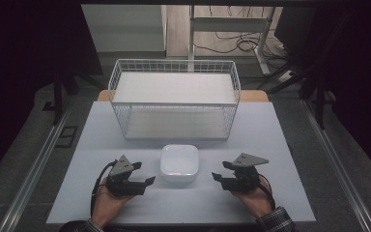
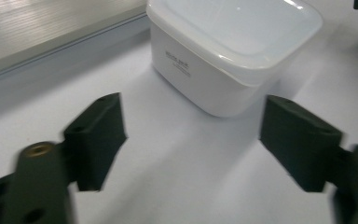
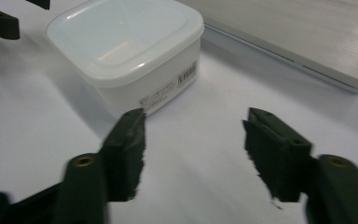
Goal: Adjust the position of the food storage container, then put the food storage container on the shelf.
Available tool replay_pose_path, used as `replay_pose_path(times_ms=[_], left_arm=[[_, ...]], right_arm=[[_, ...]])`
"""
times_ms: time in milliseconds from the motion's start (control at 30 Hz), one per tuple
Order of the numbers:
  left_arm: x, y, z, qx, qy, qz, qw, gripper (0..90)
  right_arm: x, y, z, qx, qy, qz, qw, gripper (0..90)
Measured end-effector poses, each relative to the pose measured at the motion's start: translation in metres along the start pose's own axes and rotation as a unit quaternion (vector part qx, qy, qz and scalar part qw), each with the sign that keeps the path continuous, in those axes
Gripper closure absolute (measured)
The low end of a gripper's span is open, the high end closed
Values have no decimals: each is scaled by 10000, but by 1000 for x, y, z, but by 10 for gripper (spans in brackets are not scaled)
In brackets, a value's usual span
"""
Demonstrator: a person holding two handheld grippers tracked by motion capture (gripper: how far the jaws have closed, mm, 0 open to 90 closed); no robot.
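A white square plastic container (image 1: 178, 163) with its lid on stands on the table between the two grippers. My left gripper (image 1: 147, 181) lies to its left, open, jaws pointing toward it, nothing between them. In the left gripper view (image 2: 191, 140) the container (image 2: 233, 51) sits just beyond the jaw tips. My right gripper (image 1: 217, 176) is to the container's right, open and empty, also facing it. In the right gripper view (image 3: 193, 140) the container (image 3: 126, 42) stands ahead and to the left, a label on its side.
A white wire basket (image 1: 174, 96) with a flat white shelf stands at the back of the pale table (image 1: 101, 145). Its base edge (image 3: 298, 56) runs behind the container. Bare tabletop lies around both hands. Dark floor and table legs lie beyond.
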State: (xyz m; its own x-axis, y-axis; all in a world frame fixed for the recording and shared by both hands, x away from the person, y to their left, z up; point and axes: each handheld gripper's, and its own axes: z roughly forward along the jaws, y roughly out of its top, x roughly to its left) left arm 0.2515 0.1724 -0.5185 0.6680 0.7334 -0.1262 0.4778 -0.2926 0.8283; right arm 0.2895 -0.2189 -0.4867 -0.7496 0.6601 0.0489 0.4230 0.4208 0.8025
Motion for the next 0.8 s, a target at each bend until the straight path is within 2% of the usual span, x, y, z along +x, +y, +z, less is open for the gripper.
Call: replay_pose_path(times_ms=[67,167,300,400,433,500,567,800], left_arm=[[0,-1,0,31,-14,-22,10000,108],[-3,-7,2,170,19,9,9999,54],[-2,-10,3,60,-137,74,9999,29],[0,-11,3,16,-137,90,9999,26],[3,-11,4,-7,-162,36,9999,26],[4,-12,4,-9,-183,-12,9998,26],[7,-12,3,0,-192,-103,9998,29],[8,-6,2,96,-211,-73,9997,37]], right_arm=[[1,-4,-3,-55,-6,-33,10000,242],[3,-9,-5,-55,-15,-93,9999,156],[7,-11,-1,49,23,-188,9998,96],[8,-12,2,93,59,-190,9998,76],[8,-13,4,131,40,-288,9995,66],[8,-13,4,130,23,-309,9994,65],[6,-13,4,95,60,-248,9996,63],[4,-10,5,15,245,-120,9996,63]])
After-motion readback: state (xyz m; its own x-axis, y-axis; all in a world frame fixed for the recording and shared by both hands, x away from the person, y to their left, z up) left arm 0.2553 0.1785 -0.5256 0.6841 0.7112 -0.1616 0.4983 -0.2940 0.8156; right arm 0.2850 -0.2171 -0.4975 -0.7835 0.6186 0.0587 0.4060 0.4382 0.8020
